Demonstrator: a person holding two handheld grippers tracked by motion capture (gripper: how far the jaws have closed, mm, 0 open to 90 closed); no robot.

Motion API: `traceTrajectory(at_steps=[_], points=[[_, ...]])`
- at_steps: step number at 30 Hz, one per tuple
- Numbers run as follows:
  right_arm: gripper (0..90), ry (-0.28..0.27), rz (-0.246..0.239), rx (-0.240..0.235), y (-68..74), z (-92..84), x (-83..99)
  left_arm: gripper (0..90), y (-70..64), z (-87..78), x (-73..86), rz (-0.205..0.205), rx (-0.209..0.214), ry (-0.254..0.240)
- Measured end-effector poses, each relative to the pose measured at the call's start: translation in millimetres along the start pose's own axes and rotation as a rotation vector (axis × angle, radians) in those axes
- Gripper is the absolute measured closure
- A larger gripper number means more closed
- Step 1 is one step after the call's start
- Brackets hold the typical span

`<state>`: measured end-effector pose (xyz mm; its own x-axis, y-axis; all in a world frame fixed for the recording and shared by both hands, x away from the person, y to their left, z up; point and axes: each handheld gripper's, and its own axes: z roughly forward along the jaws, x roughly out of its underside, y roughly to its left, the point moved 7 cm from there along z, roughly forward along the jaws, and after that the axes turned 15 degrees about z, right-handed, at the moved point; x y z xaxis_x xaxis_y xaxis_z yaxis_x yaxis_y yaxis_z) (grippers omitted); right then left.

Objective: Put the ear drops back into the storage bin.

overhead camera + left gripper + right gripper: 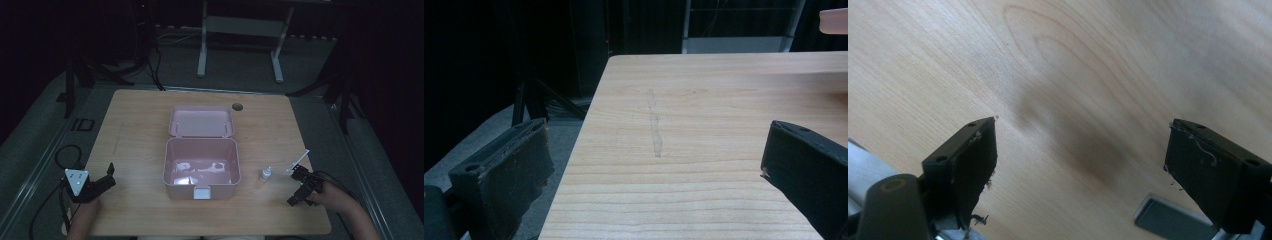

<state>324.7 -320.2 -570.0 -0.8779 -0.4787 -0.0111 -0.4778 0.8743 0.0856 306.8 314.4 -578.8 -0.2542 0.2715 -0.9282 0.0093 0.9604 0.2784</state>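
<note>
An open pink plastic box (172, 165) stands mid-table, its lid (201, 121) folded back behind it and a white latch at its front. Pale glare patches show on its floor. A small white dropper bottle (266, 173) stands right of the box. My left gripper (106, 179) rests near the table's front left corner, open, with bare wood between its jaws (654, 155). My right gripper (298, 186) sits at the front right, just beyond the bottle, open over bare wood (1078, 150). A thin white stick (301, 158) lies by it.
The wooden table (135, 125) has a round cable hole (237, 106) at its back edge. A faint scratch (655, 130) runs across the wood ahead of the left gripper. A corner of the pink lid (834, 21) shows far right. A desk frame (240, 30) stands behind.
</note>
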Motion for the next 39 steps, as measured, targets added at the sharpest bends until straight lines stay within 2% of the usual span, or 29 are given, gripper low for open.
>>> traceTrajectory(at_steps=[2,3,6,8,11,16,18,19,23,27,28,35,39], points=[[15.3,0.000,-0.063,0.044,-3.5,-0.4,-1.0,0.3,0.0,0.0,0.0,0.000,0.000,0.000],[15.3,0.008,-0.079,0.044,-3.7,0.2,-0.6,0.3,0.0,0.0,0.0,0.000,0.000,0.000],[15.3,0.011,-0.100,0.050,-4.6,0.7,-0.8,0.3,0.0,0.0,0.0,0.000,0.000,0.000],[15.2,0.037,-0.143,0.054,-5.7,2.7,-0.1,0.3,-0.1,0.0,0.0,0.001,-0.001,0.000],[12.9,0.046,-0.165,0.069,-6.7,3.6,-1.9,0.3,0.0,0.1,0.0,0.000,-0.001,0.000],[18.4,0.016,-0.245,0.074,-1.8,0.5,-10.4,0.3,-0.1,0.1,0.0,0.000,-0.001,0.000],[19.5,0.013,-0.277,0.060,1.5,-2.0,-13.9,0.3,-0.2,0.1,0.0,0.001,-0.001,0.001],[21.0,0.007,-0.292,0.073,2.1,-3.1,-16.5,0.3,-0.2,0.2,0.0,0.001,0.000,0.001],[22.8,0.007,-0.314,0.061,7.4,-5.3,-26.3,0.3,-0.2,0.2,0.0,0.001,0.001,0.001],[24.8,0.013,-0.340,0.070,11.7,-5.6,-36.9,0.3,-0.3,0.3,-0.1,0.000,0.002,0.001],[27.9,0.009,-0.353,0.077,12.7,-6.1,-40.0,0.3,-0.3,0.3,-0.1,0.001,0.003,0.001],[29.3,0.000,-0.394,0.090,19.7,-9.9,-59.2,0.3,-0.4,0.5,0.0,0.000,0.008,0.002],[31.2,-0.005,-0.428,0.089,29.0,-12.7,-72.5,0.3,-0.6,0.5,-0.2,0.002,0.010,0.000]])
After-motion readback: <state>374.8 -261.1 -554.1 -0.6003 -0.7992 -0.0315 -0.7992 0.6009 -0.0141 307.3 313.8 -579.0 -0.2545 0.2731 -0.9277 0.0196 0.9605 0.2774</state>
